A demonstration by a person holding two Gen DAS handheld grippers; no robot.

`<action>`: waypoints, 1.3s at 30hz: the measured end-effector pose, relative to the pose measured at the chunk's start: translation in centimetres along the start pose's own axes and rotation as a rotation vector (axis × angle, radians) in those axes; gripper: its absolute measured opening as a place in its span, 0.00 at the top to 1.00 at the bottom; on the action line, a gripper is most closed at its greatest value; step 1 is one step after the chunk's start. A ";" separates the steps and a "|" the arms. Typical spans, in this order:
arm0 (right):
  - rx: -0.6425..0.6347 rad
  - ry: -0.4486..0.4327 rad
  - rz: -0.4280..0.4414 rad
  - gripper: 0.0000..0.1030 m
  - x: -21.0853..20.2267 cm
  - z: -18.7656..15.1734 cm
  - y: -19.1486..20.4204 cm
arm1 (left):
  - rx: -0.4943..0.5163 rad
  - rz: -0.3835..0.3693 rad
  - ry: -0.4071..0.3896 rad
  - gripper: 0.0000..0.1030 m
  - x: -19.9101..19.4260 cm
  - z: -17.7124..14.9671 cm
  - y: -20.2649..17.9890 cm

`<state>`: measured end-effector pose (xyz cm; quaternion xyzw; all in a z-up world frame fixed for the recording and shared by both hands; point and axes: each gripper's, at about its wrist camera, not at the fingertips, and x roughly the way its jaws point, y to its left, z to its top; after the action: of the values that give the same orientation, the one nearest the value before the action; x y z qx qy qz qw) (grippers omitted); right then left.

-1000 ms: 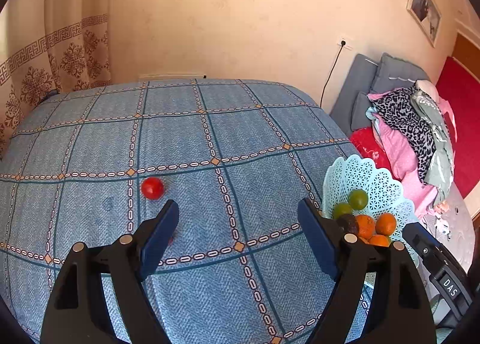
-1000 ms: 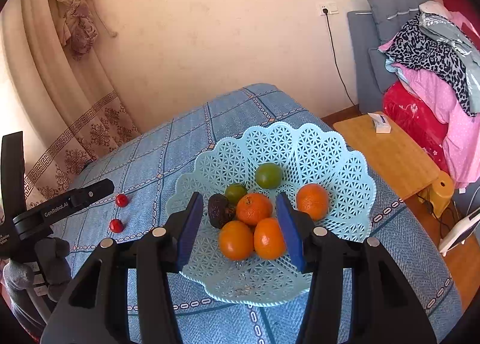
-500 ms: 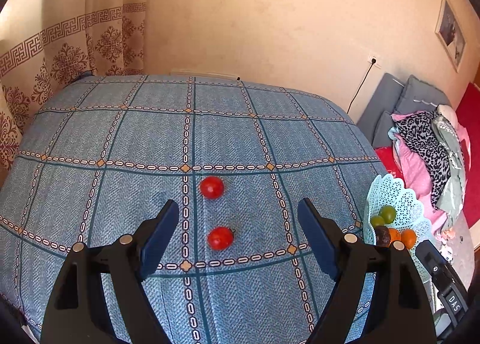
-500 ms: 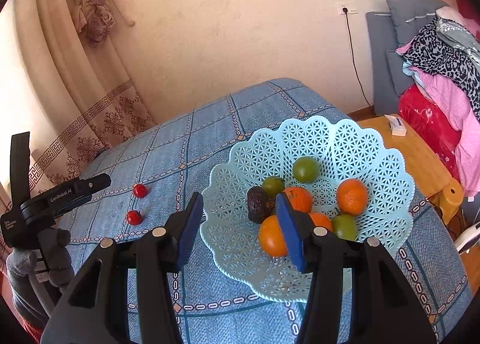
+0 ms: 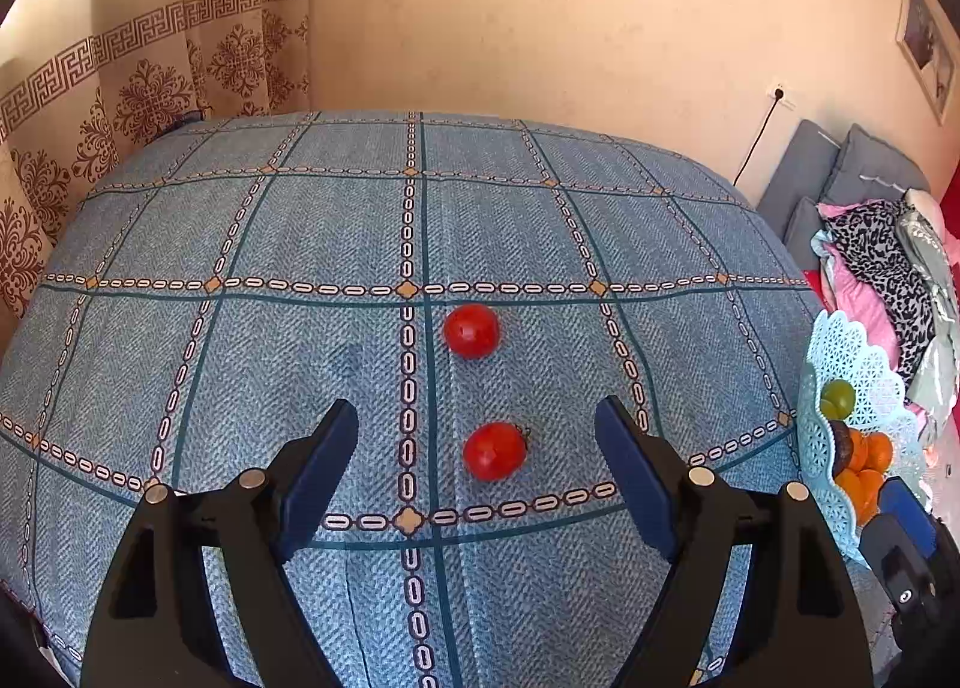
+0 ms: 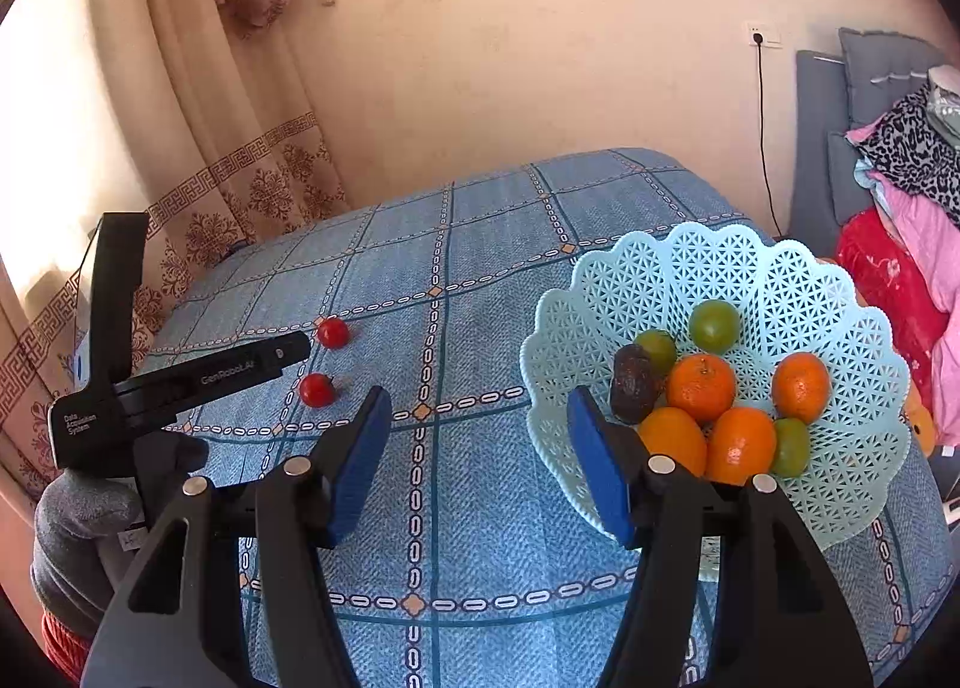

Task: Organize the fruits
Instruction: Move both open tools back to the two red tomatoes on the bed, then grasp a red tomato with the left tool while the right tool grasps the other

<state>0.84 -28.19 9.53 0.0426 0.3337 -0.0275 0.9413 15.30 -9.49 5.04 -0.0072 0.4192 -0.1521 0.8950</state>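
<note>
Your left gripper has swung over the near tomato, jaws wide & empty; right gripper just opened, empty, left of the basket w/ fruit

Tablecloth looks like coarse woven cloth, matt. Tomatoes are smooth and glossy. Basket is pale blue perforated plastic with a slight sheen. Oranges look dimpled and a bit shiny. Gripper pads are matt blue, arms black plastic with metal pins.
</note>
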 end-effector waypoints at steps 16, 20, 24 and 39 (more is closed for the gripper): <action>0.009 0.052 0.041 0.39 2.1 -0.3 0.6 | 0.051 -0.015 0.069 0.46 3.5 -1.6 0.3; 0.010 0.060 0.040 0.39 2.6 -0.3 0.6 | 0.070 -0.015 0.064 0.52 3.8 -1.9 0.0; 0.002 0.060 0.042 0.39 2.8 -0.3 0.9 | 0.075 -0.022 0.056 0.59 3.9 -2.1 0.0; -0.039 0.066 0.045 0.39 4.5 0.6 2.6 | 0.058 -0.034 0.027 0.73 2.4 -1.9 1.0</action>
<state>4.88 -25.74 7.30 0.0326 0.3641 0.0018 0.9308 15.55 -8.99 1.87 0.0138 0.4266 -0.1794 0.8864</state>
